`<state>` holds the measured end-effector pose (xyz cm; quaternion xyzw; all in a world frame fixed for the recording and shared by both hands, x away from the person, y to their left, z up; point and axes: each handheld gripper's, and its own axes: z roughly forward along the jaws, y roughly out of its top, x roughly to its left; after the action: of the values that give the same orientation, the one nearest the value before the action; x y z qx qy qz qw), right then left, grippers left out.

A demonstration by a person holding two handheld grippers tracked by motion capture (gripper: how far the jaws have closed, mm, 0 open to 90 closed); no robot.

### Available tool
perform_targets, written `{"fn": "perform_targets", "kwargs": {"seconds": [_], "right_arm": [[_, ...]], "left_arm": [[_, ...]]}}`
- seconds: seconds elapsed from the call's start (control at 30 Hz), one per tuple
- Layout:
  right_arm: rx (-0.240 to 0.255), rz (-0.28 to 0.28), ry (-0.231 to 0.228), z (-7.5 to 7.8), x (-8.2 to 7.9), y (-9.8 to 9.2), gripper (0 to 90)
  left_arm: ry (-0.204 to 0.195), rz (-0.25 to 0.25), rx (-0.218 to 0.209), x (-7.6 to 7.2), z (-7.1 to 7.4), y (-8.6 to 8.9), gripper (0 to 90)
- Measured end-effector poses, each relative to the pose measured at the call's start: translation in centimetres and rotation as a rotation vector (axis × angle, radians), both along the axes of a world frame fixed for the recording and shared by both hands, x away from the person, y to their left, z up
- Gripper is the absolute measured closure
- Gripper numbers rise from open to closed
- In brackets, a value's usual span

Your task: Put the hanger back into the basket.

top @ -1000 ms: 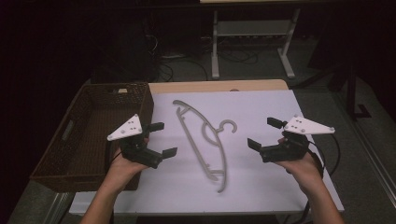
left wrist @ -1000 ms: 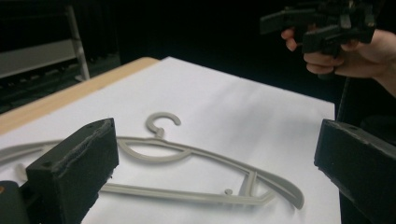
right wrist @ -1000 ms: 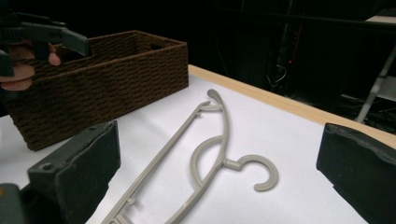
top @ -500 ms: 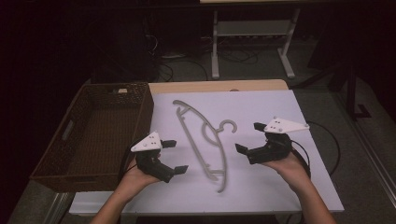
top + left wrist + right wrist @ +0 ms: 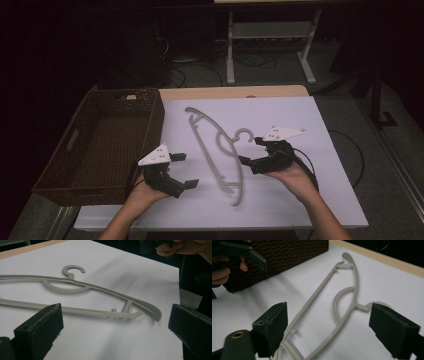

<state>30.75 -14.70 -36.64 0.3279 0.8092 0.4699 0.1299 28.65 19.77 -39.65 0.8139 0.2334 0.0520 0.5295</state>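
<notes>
Starting at the left, a brown wicker basket (image 5: 100, 145) sits empty at the worktop's (image 5: 320, 150) edge, probably parked there as a drop-off spot. Next over, the left tongs (image 5: 181, 170) hang spread wide and pinching nothing, aimed at the near end of the grey plastic hanger (image 5: 215, 150), which lies flat on the white sheet mid-worktop. On the far side, the right tongs (image 5: 251, 151) are spread too, straddling the hook area, so it looks like a two-sided approach.
</notes>
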Motion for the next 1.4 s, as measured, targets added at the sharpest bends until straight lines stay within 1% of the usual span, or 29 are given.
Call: {"fn": "perform_targets", "kwargs": {"seconds": [0.1, 0.13, 0.17, 0.2, 0.33, 0.37, 0.4, 0.43, 0.47, 0.5, 0.57, 0.63, 0.67, 0.7, 0.73, 0.77, 0.8, 0.97, 1.07, 1.2, 1.27, 1.4], "right_arm": [[-0.013, 0.01, 0.029, -0.3, 0.3, 0.9, 22.6], [-0.013, 0.021, 0.039, -0.6, 0.5, 1.5, 26.7], [-0.017, 0.029, 0.054, -0.7, 0.5, 1.9, 28.4], [-0.017, 0.029, 0.054, -0.7, 0.5, 1.9, 28.4], [-0.035, 0.045, 0.09, -1.5, 0.7, 3.4, 35.5], [-0.043, 0.054, 0.106, -2.0, 0.9, 4.3, 39.4], [-0.044, 0.054, 0.127, -2.2, 0.9, 4.8, 40.9], [-0.044, 0.054, 0.127, -2.2, 0.9, 4.8, 40.9], [-0.05, 0.056, 0.136, -2.4, 1.0, 5.2, 42.5], [-0.057, 0.062, 0.134, -2.7, 1.1, 5.7, 44.2], [-0.057, 0.063, 0.16, -3.2, 1.3, 6.6, 47.1], [-0.075, 0.064, 0.168, -3.7, 1.5, 7.6, 49.2], [-0.086, 0.061, 0.184, -4.3, 1.8, 8.4, 51.3], [-0.086, 0.061, 0.184, -4.3, 1.8, 8.4, 51.3], [-0.096, 0.065, 0.187, -4.6, 1.9, 8.8, 52.0], [-0.116, 0.063, 0.195, -5.1, 2.0, 9.5, 53.9], [-0.126, 0.059, 0.198, -5.3, 2.1, 9.8, 54.9], [-0.159, 0.046, 0.203, -6.2, 2.2, 10.6, 57.6], [-0.191, 0.032, 0.207, -6.8, 2.2, 11.0, 59.7], [-0.207, 0.021, 0.215, -7.2, 2.2, 11.1, 62.0], [-0.216, 0.019, 0.223, -7.4, 2.2, 11.2, 65.2], [-0.221, 0.009, 0.23, -7.4, 2.1, 11.4, 65.8]], "left_arm": [[0.003, -0.003, 0.0, 0.0, -0.1, -0.1, 0.0], [0.004, -0.004, -0.002, 0.0, -0.1, -0.1, 0.0], [0.004, -0.005, -0.002, 0.0, -0.1, -0.1, 0.0], [0.005, -0.003, -0.004, 0.0, -0.1, -0.1, 0.0], [0.006, -0.001, -0.005, 0.0, 0.0, -0.1, 0.0], [0.005, -0.002, -0.003, 0.0, 0.0, -0.1, 0.0], [0.004, -0.002, -0.005, 0.0, 0.0, -0.1, 0.0], [0.004, 0.0, -0.006, 0.0, 0.0, 0.0, 0.0], [0.004, 0.001, -0.007, 0.0, 0.0, -0.1, 0.0], [0.004, 0.001, -0.006, 0.0, 0.0, 0.0, 0.0], [0.005, 0.003, -0.005, 0.0, 0.0, 0.0, 0.0], [0.006, 0.003, -0.007, 0.1, 0.0, -0.1, 0.0], [0.007, 0.004, -0.008, 0.1, 0.0, -0.1, 0.0], [0.006, 0.004, -0.008, 0.1, 0.0, -0.1, 0.0], [0.007, 0.005, -0.01, 0.1, 0.0, -0.1, 0.0], [0.006, 0.003, -0.008, 0.1, 0.0, -0.1, 0.0], [0.006, 0.004, -0.008, 0.0, 0.1, -0.1, 0.0], [0.006, 0.004, -0.009, 0.0, 0.1, -0.1, 0.0], [0.006, 0.002, -0.01, 0.1, 0.1, -0.1, 0.0], [0.003, -0.001, -0.007, 0.1, 0.1, -0.2, 0.0], [0.002, -0.005, -0.005, 0.1, 0.1, -0.2, 0.0], [0.003, -0.005, -0.005, 0.1, 0.1, -0.2, 0.0]]}}
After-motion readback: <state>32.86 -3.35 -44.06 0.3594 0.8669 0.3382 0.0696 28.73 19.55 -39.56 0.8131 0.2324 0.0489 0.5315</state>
